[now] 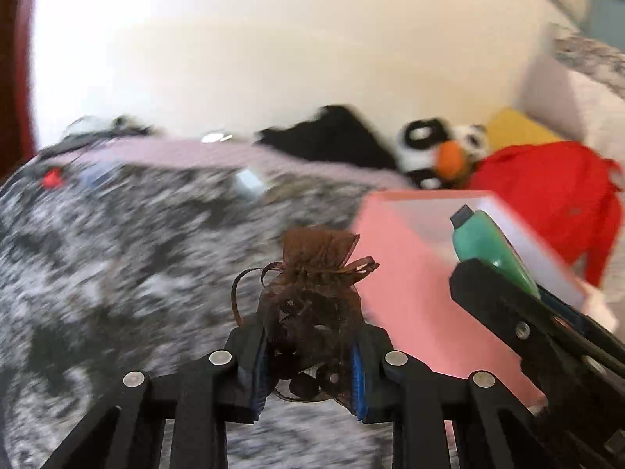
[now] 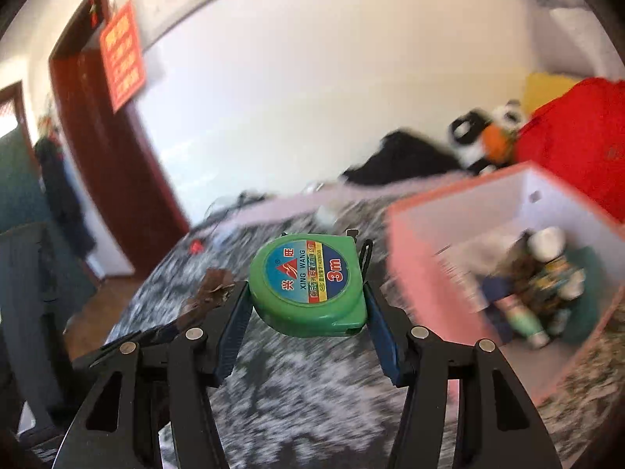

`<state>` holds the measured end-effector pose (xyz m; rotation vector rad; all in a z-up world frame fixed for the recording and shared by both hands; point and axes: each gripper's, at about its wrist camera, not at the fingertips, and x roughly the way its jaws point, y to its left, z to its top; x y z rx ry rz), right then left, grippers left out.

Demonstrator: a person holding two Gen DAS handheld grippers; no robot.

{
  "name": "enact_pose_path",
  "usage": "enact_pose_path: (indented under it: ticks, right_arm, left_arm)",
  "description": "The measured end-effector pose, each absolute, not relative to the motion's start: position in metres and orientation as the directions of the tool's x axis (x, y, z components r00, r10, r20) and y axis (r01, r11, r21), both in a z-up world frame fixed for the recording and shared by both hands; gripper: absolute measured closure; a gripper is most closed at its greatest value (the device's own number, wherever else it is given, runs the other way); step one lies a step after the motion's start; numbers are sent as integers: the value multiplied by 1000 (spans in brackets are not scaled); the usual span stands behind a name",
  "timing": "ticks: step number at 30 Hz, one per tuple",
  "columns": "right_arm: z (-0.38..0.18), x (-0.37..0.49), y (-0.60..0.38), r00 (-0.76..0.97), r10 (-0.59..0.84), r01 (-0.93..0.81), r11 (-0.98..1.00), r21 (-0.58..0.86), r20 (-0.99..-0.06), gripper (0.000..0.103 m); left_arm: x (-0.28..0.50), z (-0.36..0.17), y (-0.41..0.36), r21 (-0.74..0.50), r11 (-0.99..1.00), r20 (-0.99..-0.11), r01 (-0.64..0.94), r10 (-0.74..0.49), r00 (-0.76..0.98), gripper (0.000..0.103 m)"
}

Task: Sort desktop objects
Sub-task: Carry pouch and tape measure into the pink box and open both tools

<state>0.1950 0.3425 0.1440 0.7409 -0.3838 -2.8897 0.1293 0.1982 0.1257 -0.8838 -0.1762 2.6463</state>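
**Both tongs loaded beside the pink box**

The left gripper [image 1: 308,355] is clamped on a brown mesh pouch [image 1: 312,305]. Its blue pads [image 1: 357,371] press the pouch's lower body from both sides, and the gathered neck with its ribbon ties stands up above the fingers. The pouch is lifted clear of the grey mottled blanket [image 1: 117,273] under it.

The right gripper [image 2: 308,312] is clamped on a green tape measure [image 2: 308,285]. The tape's round label faces the camera and reads "3m". The case sits tilted between the blue pads [image 2: 234,324], off the blanket [image 2: 312,398].

In the left view the right gripper [image 1: 504,273] shows at the right edge with the tape [image 1: 488,246] seen edge-on, just in front of the pink box [image 1: 410,273]. In the right view the pouch [image 2: 211,289] peeks in at the left, beside the tape.

The box [image 2: 429,273] stands open on the blanket to the right of both tongs. Inside it lie several blurred items, among them a bottle [image 2: 523,312] and a white-capped container [image 2: 547,242].

Beyond the box are a red bag [image 2: 578,140], a panda toy [image 2: 488,129], a black cloth [image 2: 402,156] and a yellow cushion [image 1: 515,129], against a white wall [image 1: 273,39]. A red door [image 2: 101,148] stands at the left.
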Motion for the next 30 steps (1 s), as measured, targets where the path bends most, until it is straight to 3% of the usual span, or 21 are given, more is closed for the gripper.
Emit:
enact_pose_path:
  ticks: [10, 16, 18, 19, 20, 21, 22, 23, 24, 30]
  right_arm:
    - [169, 215, 466, -919, 132, -229, -947, 227, -373, 43]
    - [159, 173, 542, -877, 202, -358, -880, 313, -435, 42]
    - [148, 151, 558, -867, 166, -362, -858, 364, -471, 42]
    - [142, 141, 562, -855, 152, -368, -852, 372, -496, 42]
    - [136, 132, 566, -841, 139, -374, -847, 378, -522, 40]
    - [132, 126, 571, -833, 144, -392, -836, 385, -535, 36]
    - [133, 127, 573, -836, 171, -411, -825, 388, -522, 19]
    - [134, 130, 575, -839, 199, -429, -814, 391, -507, 7]
    - [135, 132, 577, -841, 227, -447, -803, 395, -491, 5]
    - [163, 154, 571, -892, 283, -423, -796, 433, -352, 4]
  left_arm:
    - [87, 132, 352, -167, -844, -573, -509, 503, -647, 77]
    - [42, 117, 423, -129, -815, -643, -565, 502, -578, 77]
    - [23, 103, 436, -167, -803, -699, -572, 505, -506, 70]
    - [14, 98, 437, -194, -806, -719, -560, 505, -478, 59]
    - [6, 92, 437, -221, -810, -736, -543, 504, -452, 37]
    - [1, 91, 434, -220, -828, -743, -516, 485, -462, 26]
    - [-3, 91, 430, -212, -848, -746, -486, 462, -480, 15]
    - [-5, 95, 425, -220, -853, -739, -474, 462, -489, 15]
    - [-2, 101, 417, -219, -855, -729, -470, 464, -503, 15]
    - [20, 143, 366, -199, -868, -663, -454, 461, -591, 14]
